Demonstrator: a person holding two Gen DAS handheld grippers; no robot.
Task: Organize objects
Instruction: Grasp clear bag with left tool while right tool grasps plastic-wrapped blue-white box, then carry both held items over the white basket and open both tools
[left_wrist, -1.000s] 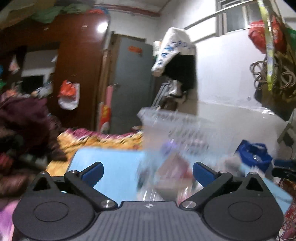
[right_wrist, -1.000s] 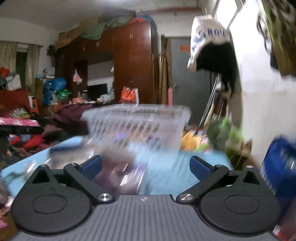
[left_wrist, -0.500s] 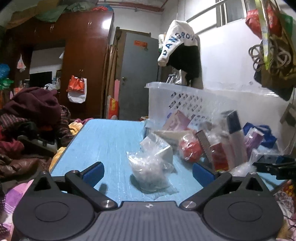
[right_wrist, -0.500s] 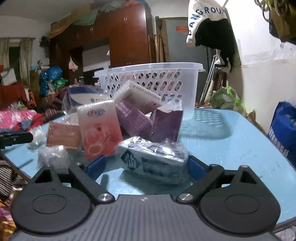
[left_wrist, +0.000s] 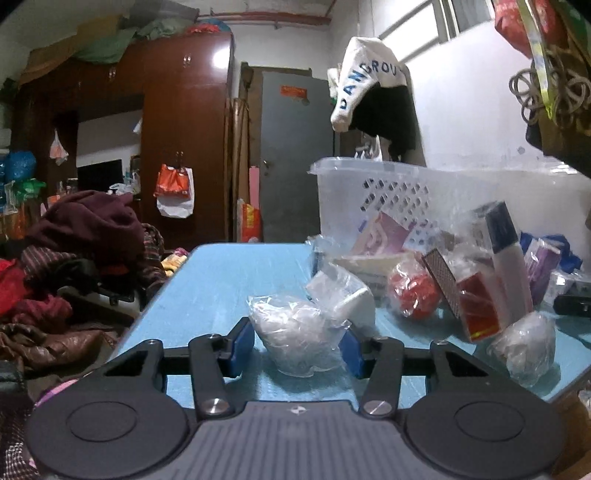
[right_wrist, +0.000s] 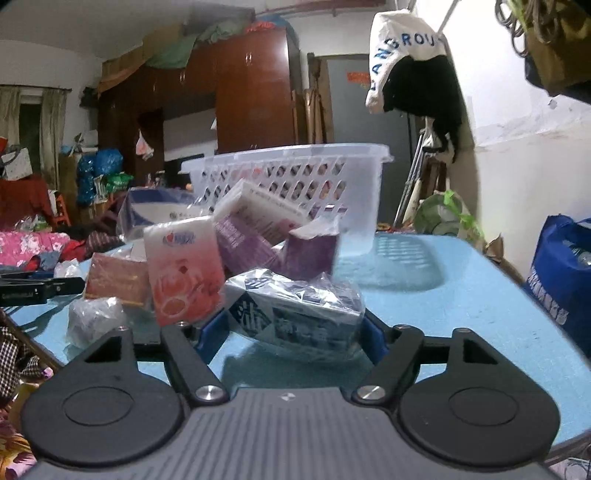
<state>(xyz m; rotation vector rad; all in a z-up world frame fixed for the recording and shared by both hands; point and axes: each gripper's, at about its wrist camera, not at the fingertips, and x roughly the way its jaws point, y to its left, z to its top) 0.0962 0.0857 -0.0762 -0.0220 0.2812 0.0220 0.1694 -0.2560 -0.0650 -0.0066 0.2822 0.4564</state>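
Note:
On the blue table lies a clear bag of white stuff. My left gripper is closing around it, and both blue pads touch its sides. A plastic-wrapped blue-and-white carton lies between the pads of my right gripper. That gripper's jaws are closing too, and the pads meet the wrap on both sides. A white perforated basket stands behind the pile, also seen in the right wrist view as the basket.
Beside the bag lie a red wrapped ball, a red box, a white bottle and a small bag. A pink-white pack and purple boxes crowd the carton. A clothes heap lies left of the table, a blue bag right.
Both grippers have come down to table level and their wide jaws have narrowed, the left around the clear bag, the right around the wrapped carton. Neither item has shifted.

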